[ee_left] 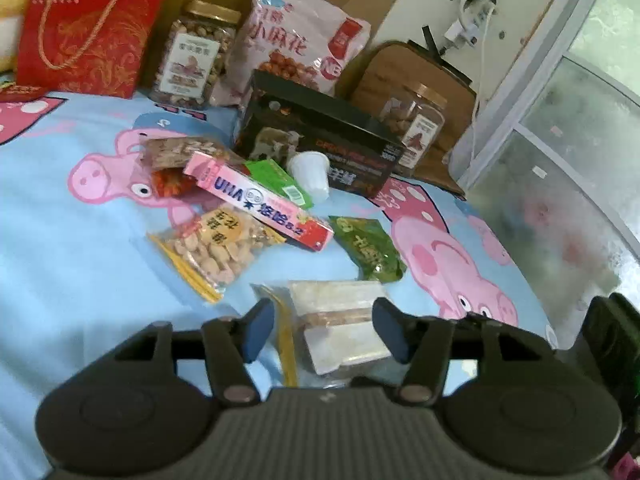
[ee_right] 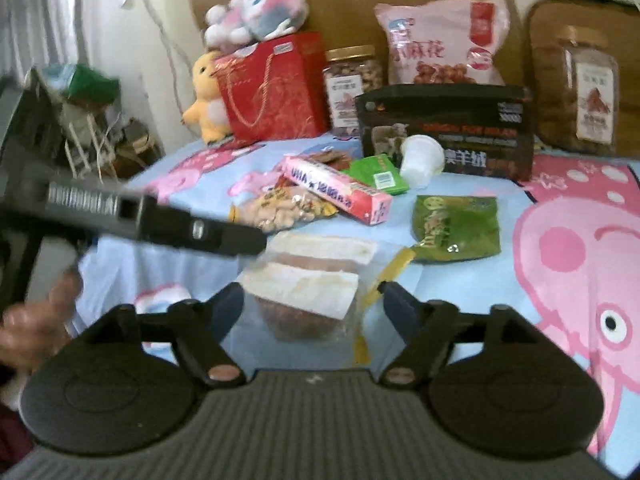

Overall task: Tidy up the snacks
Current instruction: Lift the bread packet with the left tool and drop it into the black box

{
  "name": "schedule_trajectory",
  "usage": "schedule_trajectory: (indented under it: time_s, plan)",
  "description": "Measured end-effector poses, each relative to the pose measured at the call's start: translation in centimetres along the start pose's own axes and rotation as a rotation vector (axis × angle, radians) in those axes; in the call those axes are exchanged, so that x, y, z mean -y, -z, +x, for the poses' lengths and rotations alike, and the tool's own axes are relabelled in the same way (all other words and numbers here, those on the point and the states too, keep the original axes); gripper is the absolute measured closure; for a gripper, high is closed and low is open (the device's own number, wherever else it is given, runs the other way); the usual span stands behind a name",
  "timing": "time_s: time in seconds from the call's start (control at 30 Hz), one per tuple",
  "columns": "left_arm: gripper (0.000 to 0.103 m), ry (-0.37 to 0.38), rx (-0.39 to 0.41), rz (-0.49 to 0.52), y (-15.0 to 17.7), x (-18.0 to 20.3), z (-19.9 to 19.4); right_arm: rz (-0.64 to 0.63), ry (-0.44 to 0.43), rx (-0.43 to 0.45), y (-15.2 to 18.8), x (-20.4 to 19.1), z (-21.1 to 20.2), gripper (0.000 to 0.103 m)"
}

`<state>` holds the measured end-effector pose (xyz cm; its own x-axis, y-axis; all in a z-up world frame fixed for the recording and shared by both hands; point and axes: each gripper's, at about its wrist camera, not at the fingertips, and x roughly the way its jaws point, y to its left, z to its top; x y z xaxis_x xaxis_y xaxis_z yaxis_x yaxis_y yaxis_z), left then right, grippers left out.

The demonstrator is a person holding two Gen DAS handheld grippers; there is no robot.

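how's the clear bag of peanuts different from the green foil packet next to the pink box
The clear zip bag of peanuts shows its pale nuts inside; the crinkled green foil snack packet is opaque. The peanut bag has a yellow zip strip and is tucked partly under the long pink carton; the green packet lies apart from it. Both lie flat on the blue cartoon-pig sheet.

Candy box (ee_left: 260, 202) lies on peanut bag (ee_left: 212, 252), before jars (ee_left: 194, 56).

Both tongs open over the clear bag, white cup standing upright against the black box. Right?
Not quite: the white cup lies tipped on its side against the black box, as the left wrist view shows. The rest holds: left tongs and right tongs are both open over the clear bag.
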<state>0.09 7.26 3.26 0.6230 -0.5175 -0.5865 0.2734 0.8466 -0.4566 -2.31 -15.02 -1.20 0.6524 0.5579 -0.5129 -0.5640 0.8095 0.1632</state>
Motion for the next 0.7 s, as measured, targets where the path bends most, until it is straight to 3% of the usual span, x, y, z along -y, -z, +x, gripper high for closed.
schedule_trajectory:
  time_s: [0.13,0.27,0.33,0.47,0.57,0.7]
  plan:
    - [0.054,0.012,-0.075,0.027,0.3,0.6,1.9,-0.108,0.030,-0.030,0.7,-1.5,0.9,0.023]
    - [0.057,0.009,-0.065,0.057,0.2,1.3,1.4,-0.174,0.071,-0.015,0.7,-2.3,0.8,0.041]
    - [0.057,0.046,-0.028,0.072,-0.8,1.7,-0.2,-0.167,0.058,-0.003,0.0,-2.3,0.1,0.043]
    - [0.057,0.086,0.081,0.122,-4.2,3.2,-2.2,-0.107,0.013,0.121,-2.8,-1.1,-1.9,0.044]
    - [0.057,0.082,0.155,0.163,-7.7,4.4,-1.1,-0.116,0.054,0.202,-5.2,0.0,-1.5,0.045]
    - [0.057,0.022,0.210,0.190,-12.4,5.2,2.6,-0.098,0.117,0.238,-9.2,3.1,1.4,0.046]
